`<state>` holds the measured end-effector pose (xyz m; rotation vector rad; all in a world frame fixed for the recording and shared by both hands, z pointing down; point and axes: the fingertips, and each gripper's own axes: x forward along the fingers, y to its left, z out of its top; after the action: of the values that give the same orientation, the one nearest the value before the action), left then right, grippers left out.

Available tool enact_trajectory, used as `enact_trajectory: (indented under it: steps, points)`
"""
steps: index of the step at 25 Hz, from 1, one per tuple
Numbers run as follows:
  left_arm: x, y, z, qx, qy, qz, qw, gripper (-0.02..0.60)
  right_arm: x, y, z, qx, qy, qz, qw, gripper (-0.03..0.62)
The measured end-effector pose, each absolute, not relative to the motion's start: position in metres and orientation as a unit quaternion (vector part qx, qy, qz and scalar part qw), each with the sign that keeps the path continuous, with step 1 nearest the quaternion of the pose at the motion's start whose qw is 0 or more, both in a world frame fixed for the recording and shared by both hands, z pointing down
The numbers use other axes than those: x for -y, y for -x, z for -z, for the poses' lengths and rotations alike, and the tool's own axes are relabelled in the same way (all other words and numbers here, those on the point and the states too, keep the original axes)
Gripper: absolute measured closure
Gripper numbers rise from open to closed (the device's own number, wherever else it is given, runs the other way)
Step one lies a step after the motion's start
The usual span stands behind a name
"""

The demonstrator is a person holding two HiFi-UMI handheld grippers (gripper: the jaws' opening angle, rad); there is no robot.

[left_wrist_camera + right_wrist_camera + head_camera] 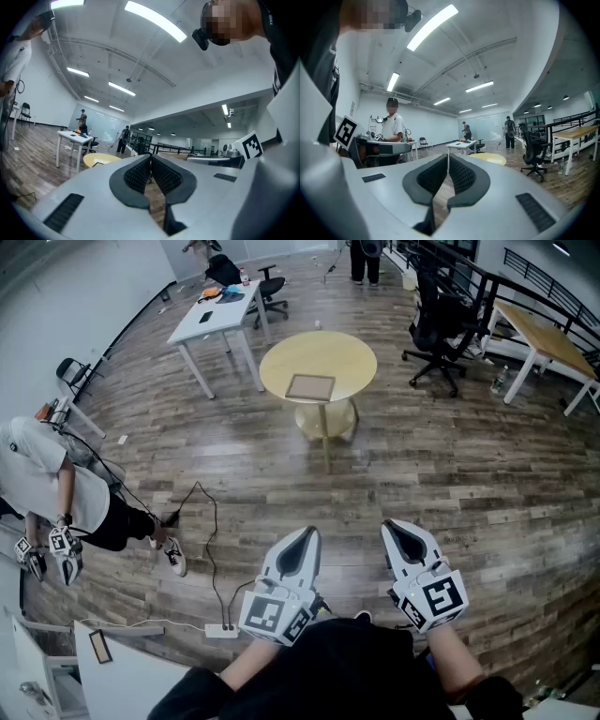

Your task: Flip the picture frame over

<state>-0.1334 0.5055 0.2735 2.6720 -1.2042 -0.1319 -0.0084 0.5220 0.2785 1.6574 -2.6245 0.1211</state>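
A picture frame (310, 387) lies flat on a round yellow table (352, 357) far ahead in the head view. Both grippers are held close to my body, well short of the table. My left gripper (307, 533) points forward, its jaws touching at the tips with nothing between them. My right gripper (395, 526) is beside it, also shut and empty. In the left gripper view the left gripper (150, 157) shows its black pads meeting, with the yellow table (96, 160) small at the left. The right gripper (448, 157) looks the same in its view, with the yellow table (492, 159) beyond.
A white desk (217, 315) with items stands back left, black office chairs (441, 329) at the right, a wooden desk (544, 338) far right. A person (56, 488) holding grippers stands at my left. A cable and power strip (220, 629) lie on the wood floor.
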Motion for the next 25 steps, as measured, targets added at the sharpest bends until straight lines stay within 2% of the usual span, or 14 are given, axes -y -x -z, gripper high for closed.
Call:
enact_trajectory:
  steps: [19, 25]
  points:
    - [-0.472, 0.200, -0.294, 0.418, -0.900, 0.048, 0.112, 0.552, -0.491, 0.070, -0.287, 0.845, -0.532, -0.029, 0.037, 0.569]
    - [-0.462, 0.197, -0.295, 0.405, -0.906, 0.046, 0.117, 0.552, -0.485, 0.071, -0.287, 0.839, -0.541, -0.037, 0.041, 0.569]
